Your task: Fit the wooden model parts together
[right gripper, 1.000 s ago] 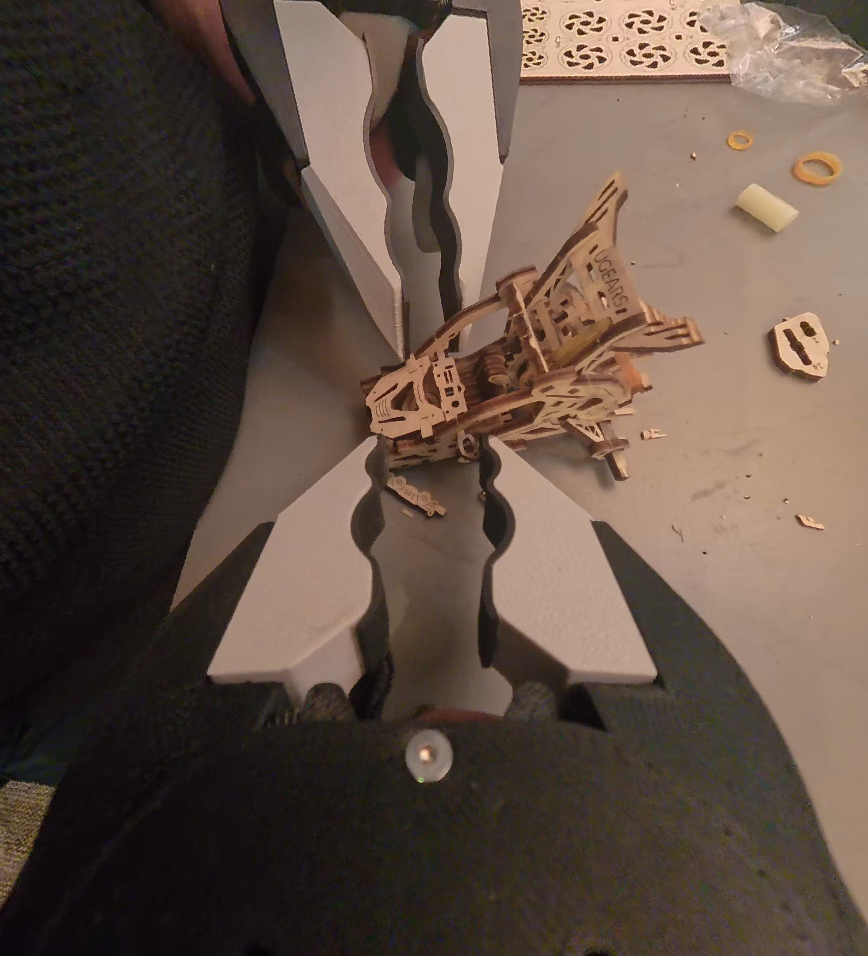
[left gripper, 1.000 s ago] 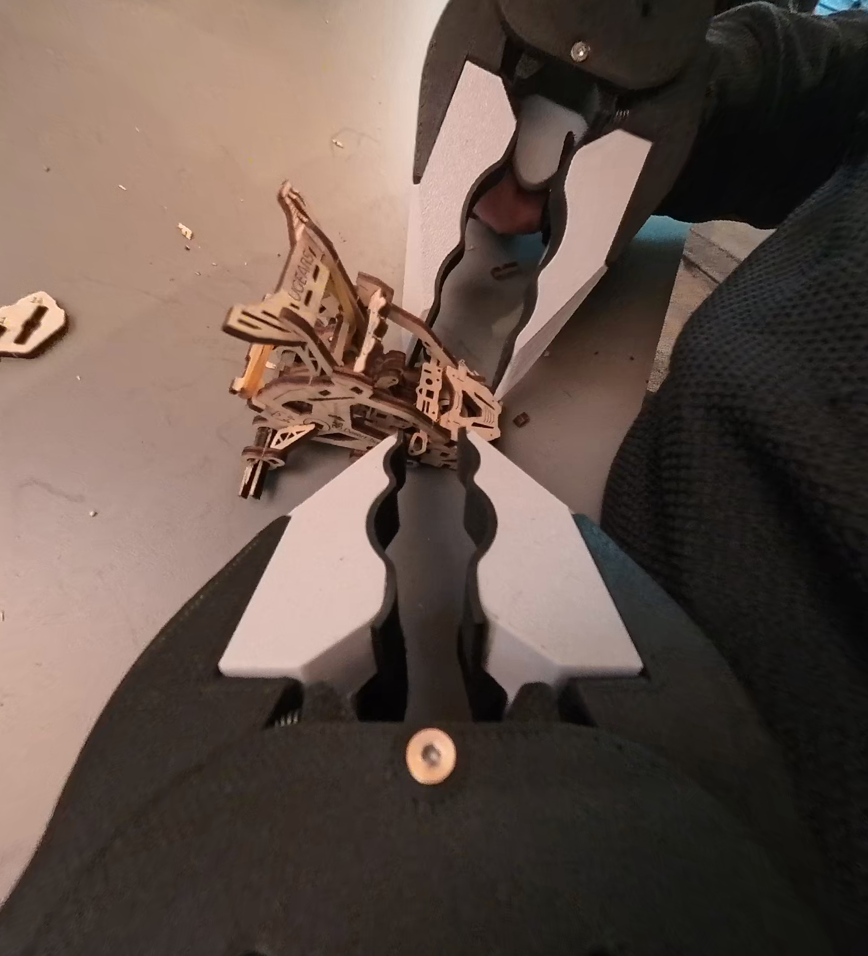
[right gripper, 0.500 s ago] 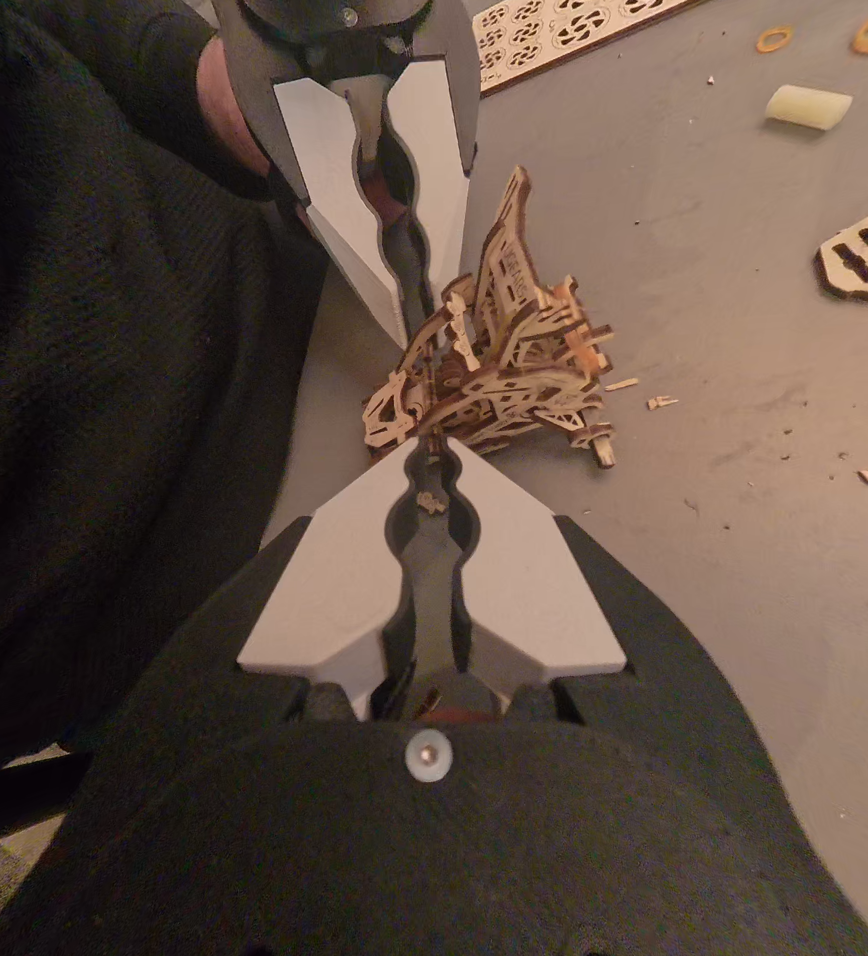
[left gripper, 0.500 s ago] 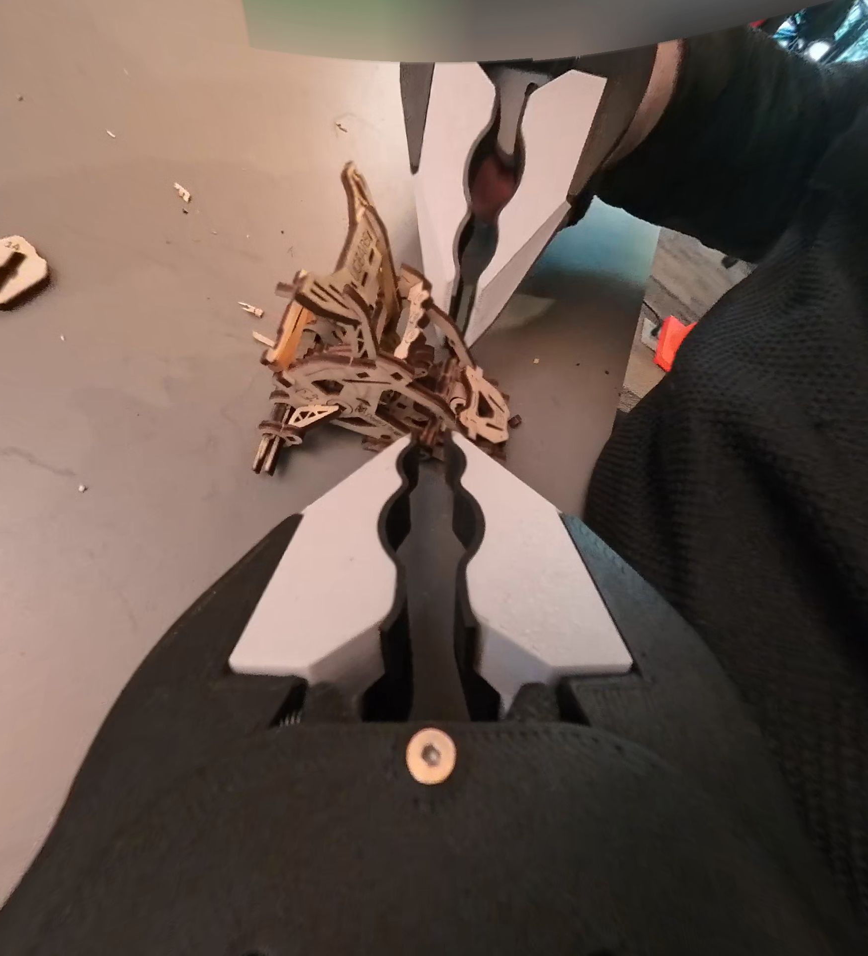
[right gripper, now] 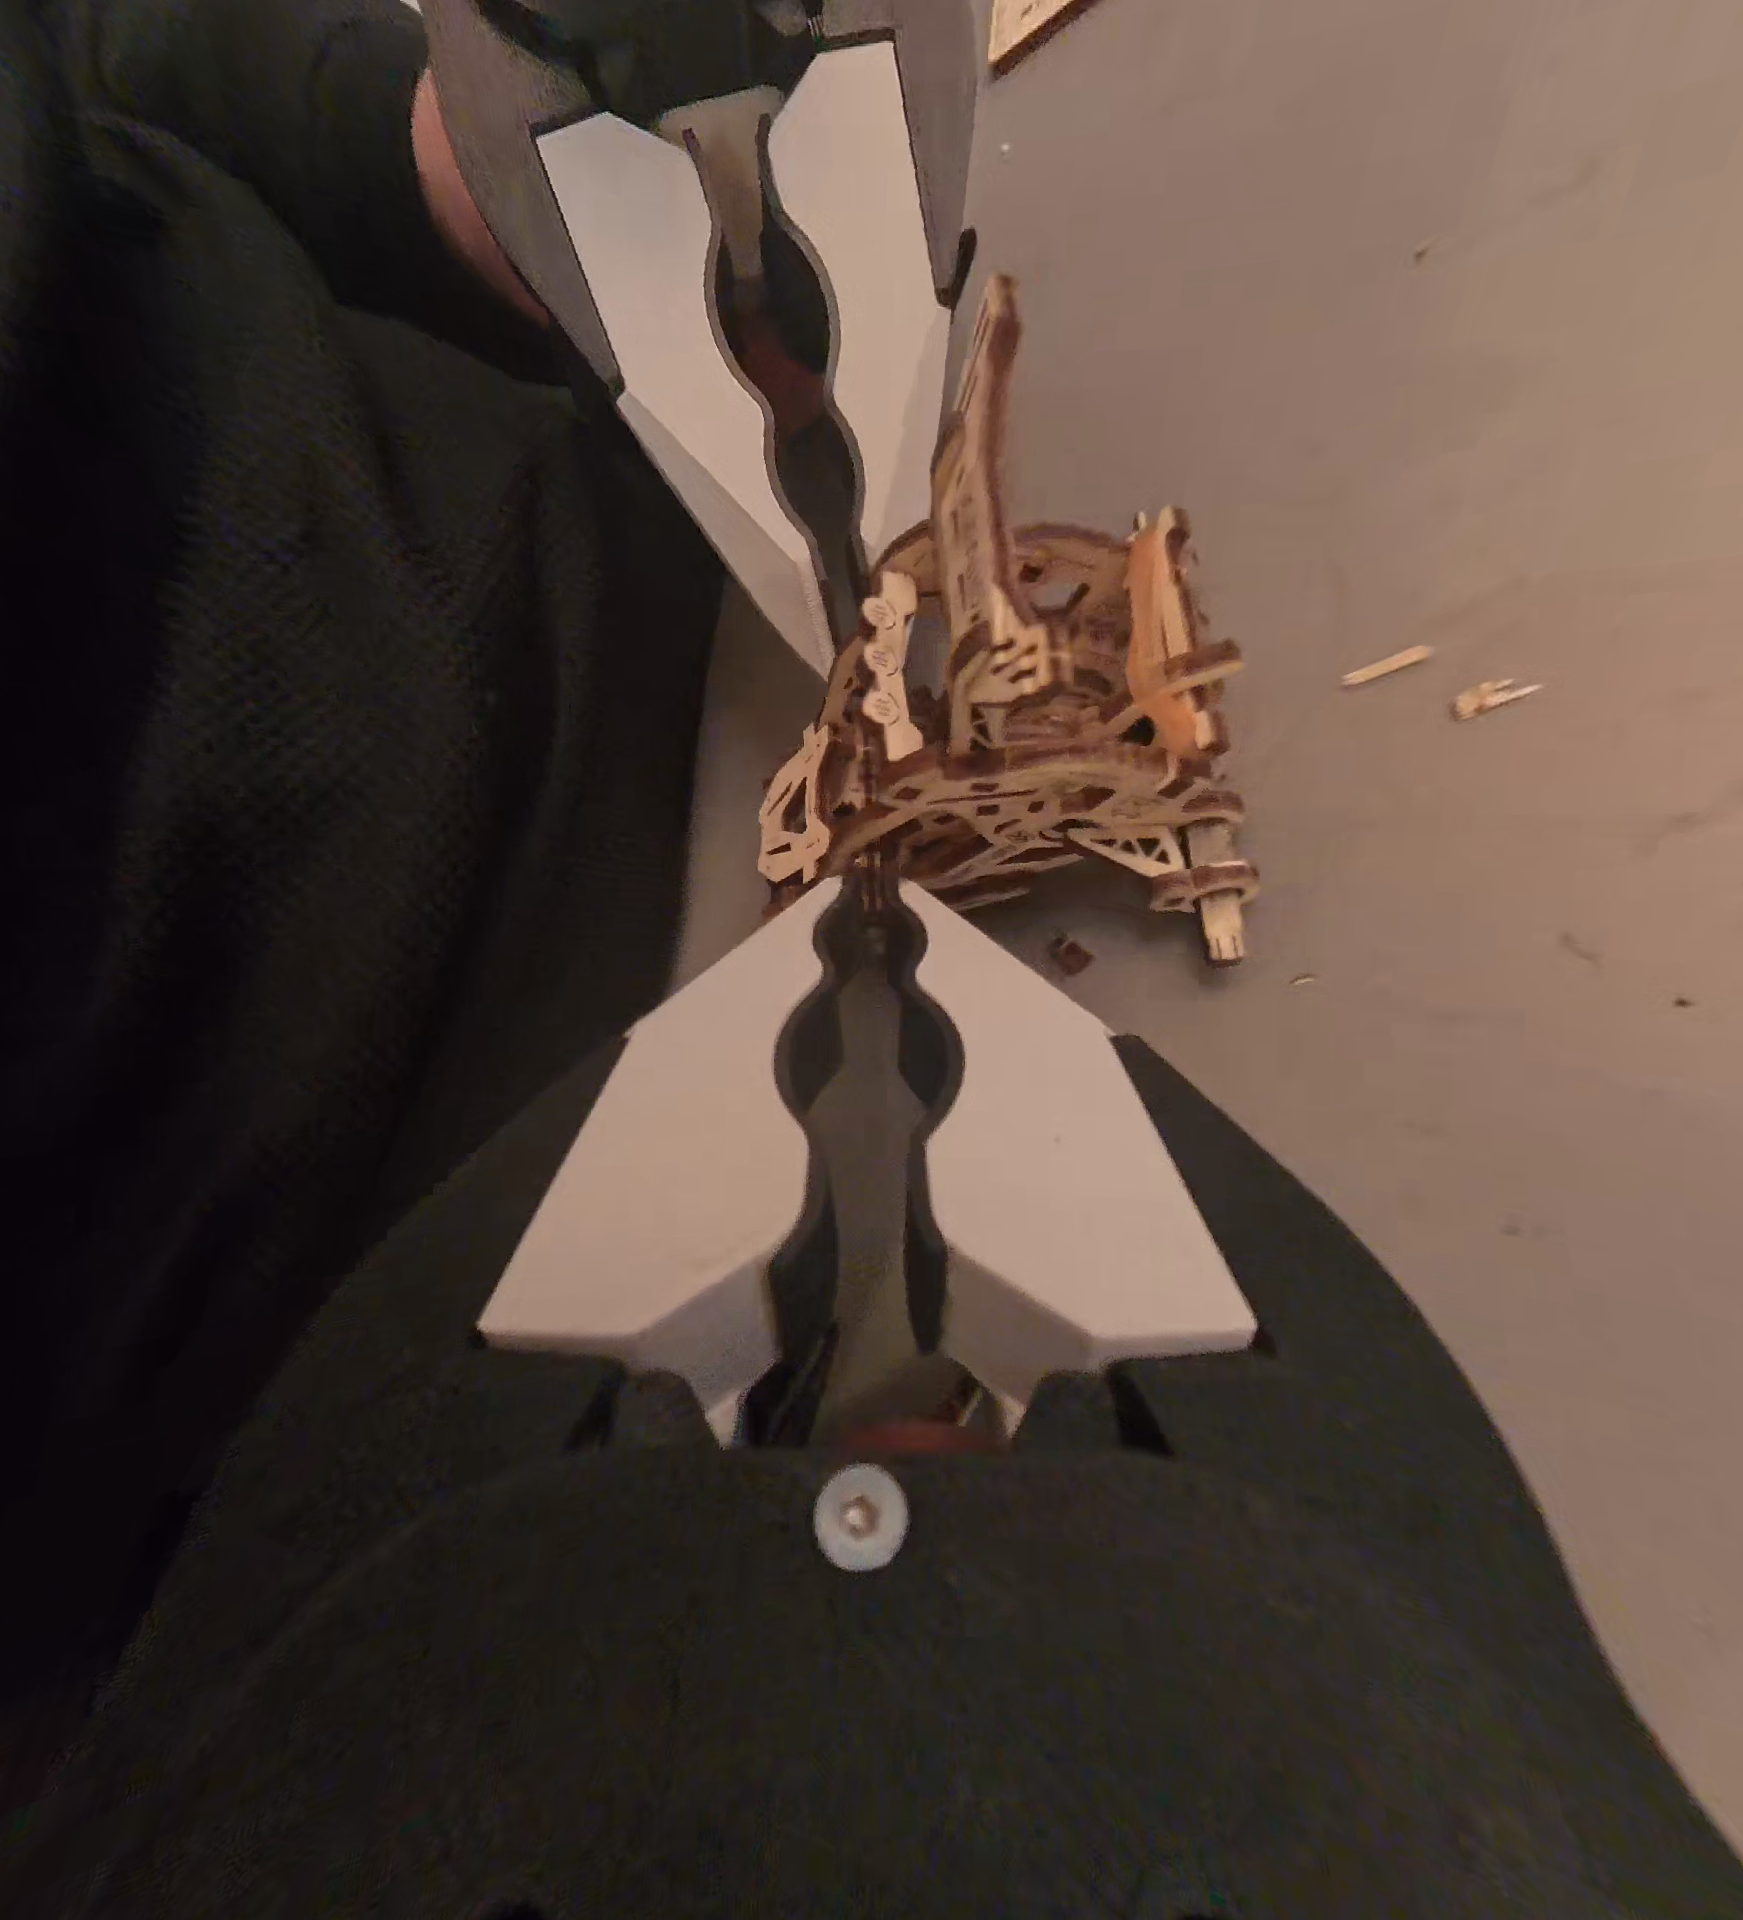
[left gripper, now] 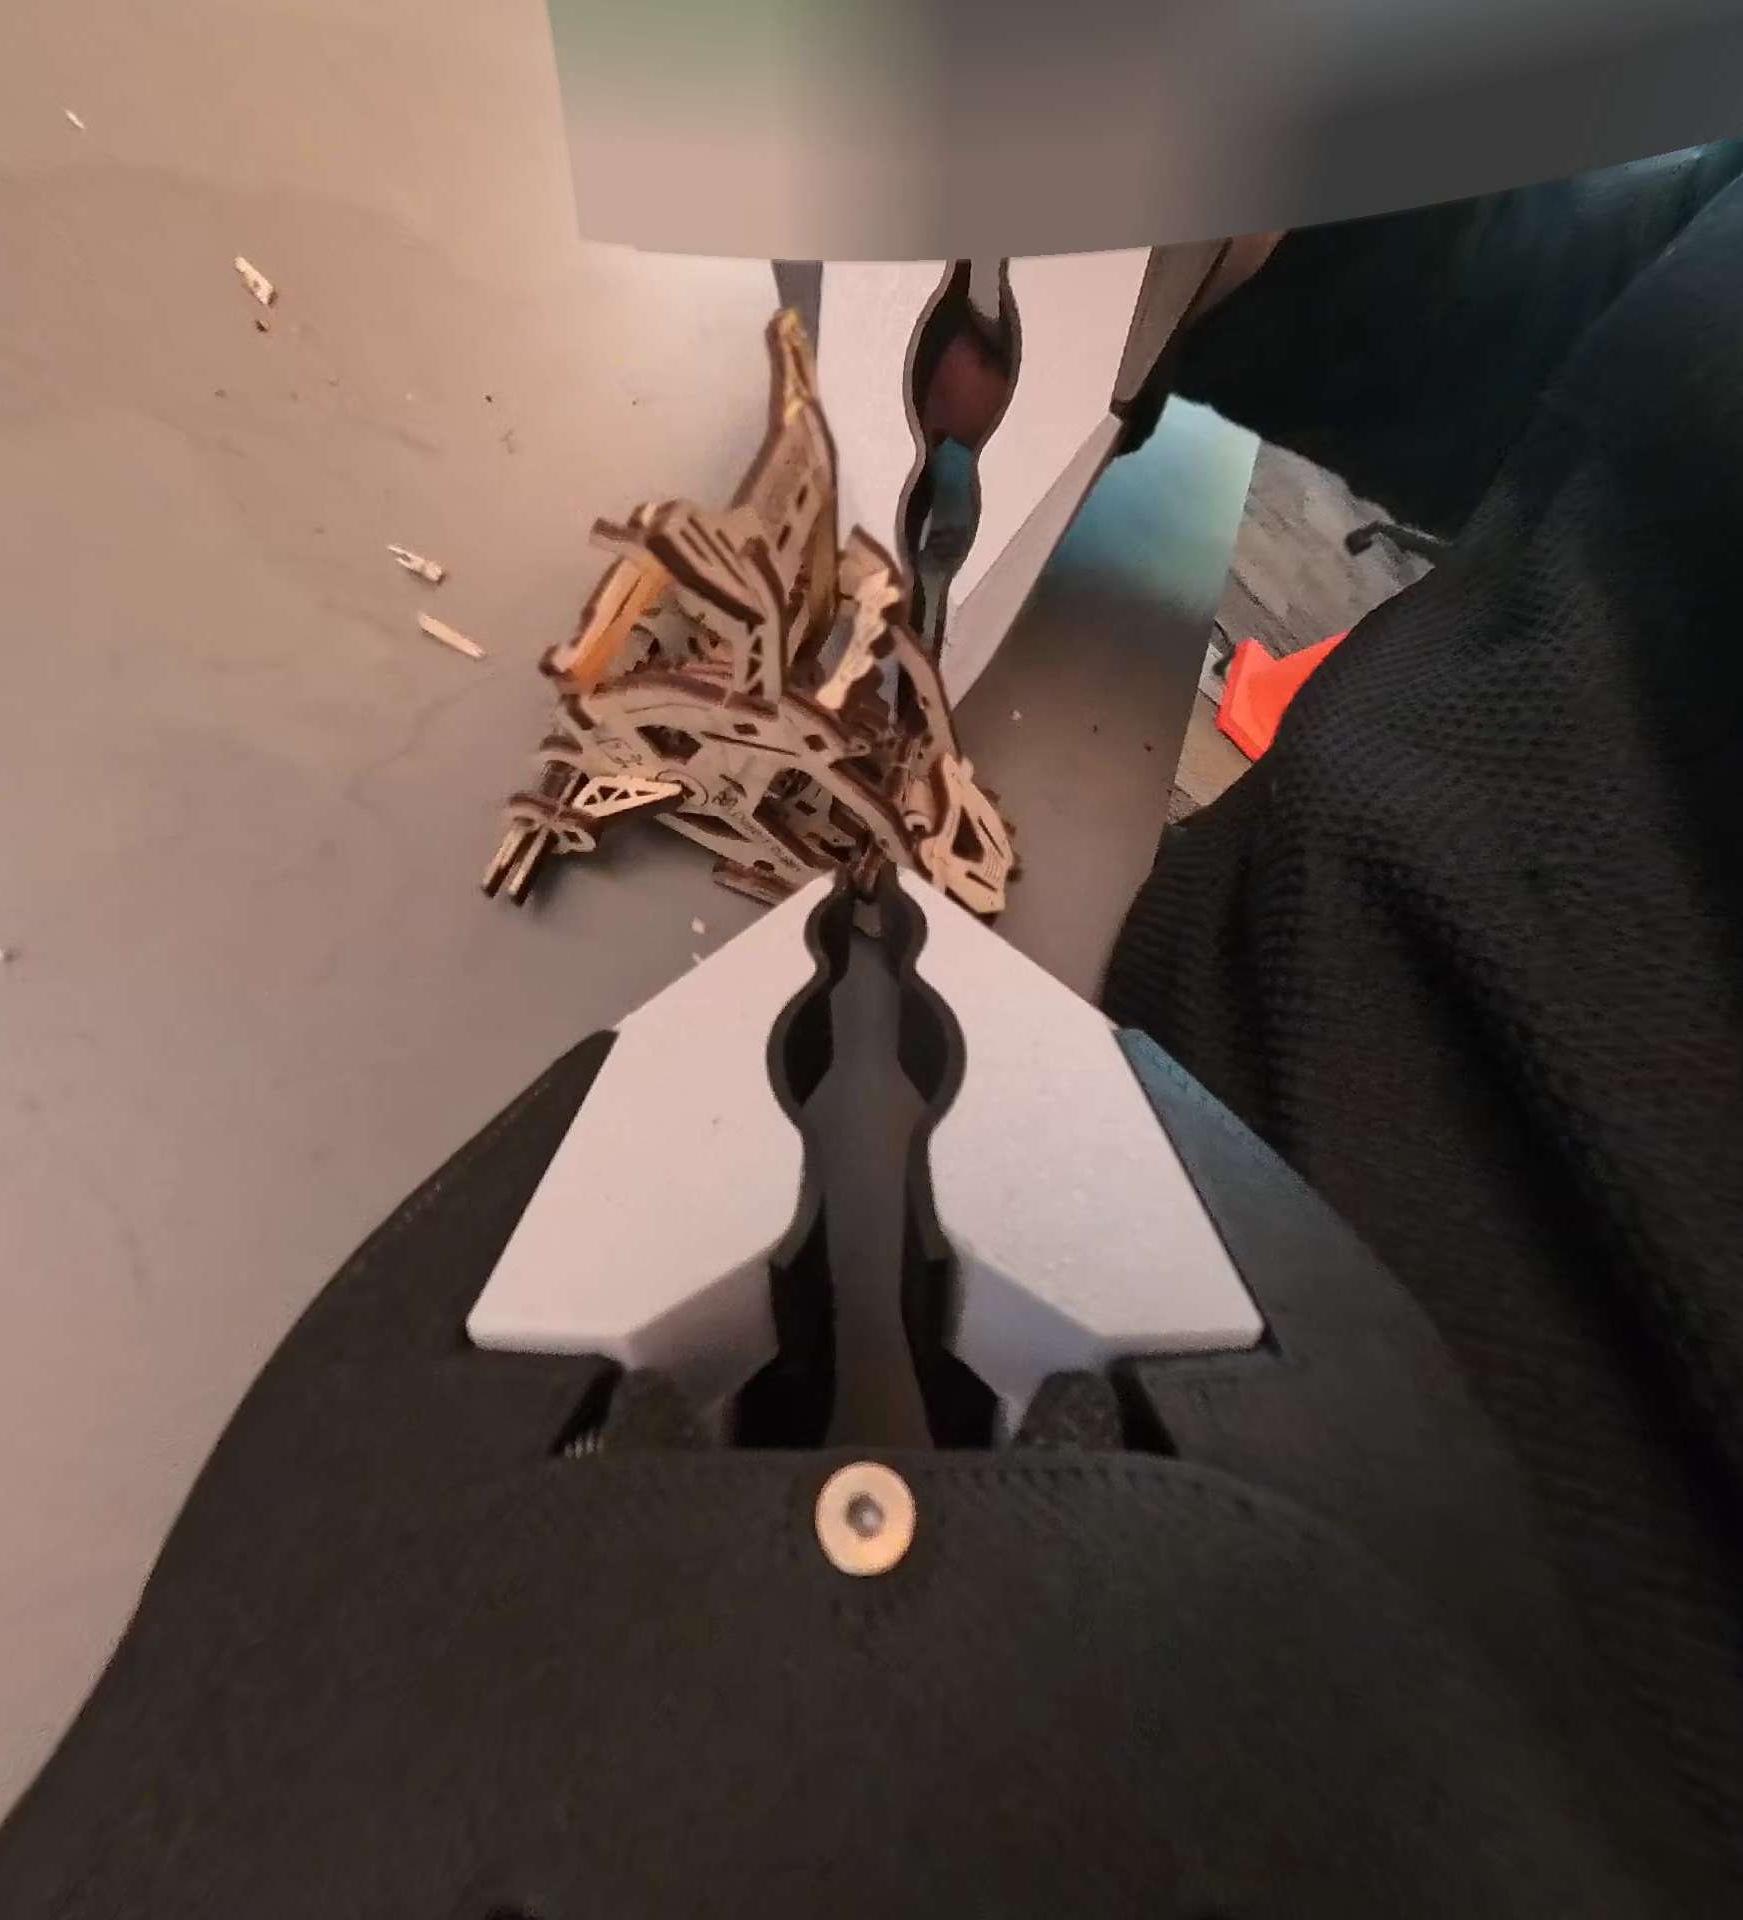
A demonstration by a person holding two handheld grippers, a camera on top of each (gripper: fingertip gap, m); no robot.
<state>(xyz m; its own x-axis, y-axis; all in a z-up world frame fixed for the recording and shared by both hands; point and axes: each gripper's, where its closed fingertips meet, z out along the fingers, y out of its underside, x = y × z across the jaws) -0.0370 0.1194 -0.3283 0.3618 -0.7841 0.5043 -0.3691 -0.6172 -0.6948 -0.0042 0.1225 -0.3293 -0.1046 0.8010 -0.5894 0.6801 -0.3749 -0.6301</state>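
Left tool (left gripper: 865,894) and right tool (right gripper: 872,896) pinch wooden model (left gripper: 773,748); orange scrap (left gripper: 1272,696) left-view only.

One wooden model (left gripper: 742,748), two tongs (left (left gripper: 867,894), right (right gripper: 872,894)), several wood splinters (left gripper: 449,636) on one table (left gripper: 171,727)

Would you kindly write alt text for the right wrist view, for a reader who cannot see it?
A pale laser-cut wooden model on a grey table is pinched at its near edge by the closed white-fingered right gripper. The white-fingered left gripper, also closed, meets it from the far side, and small wood splinters lie to the right.
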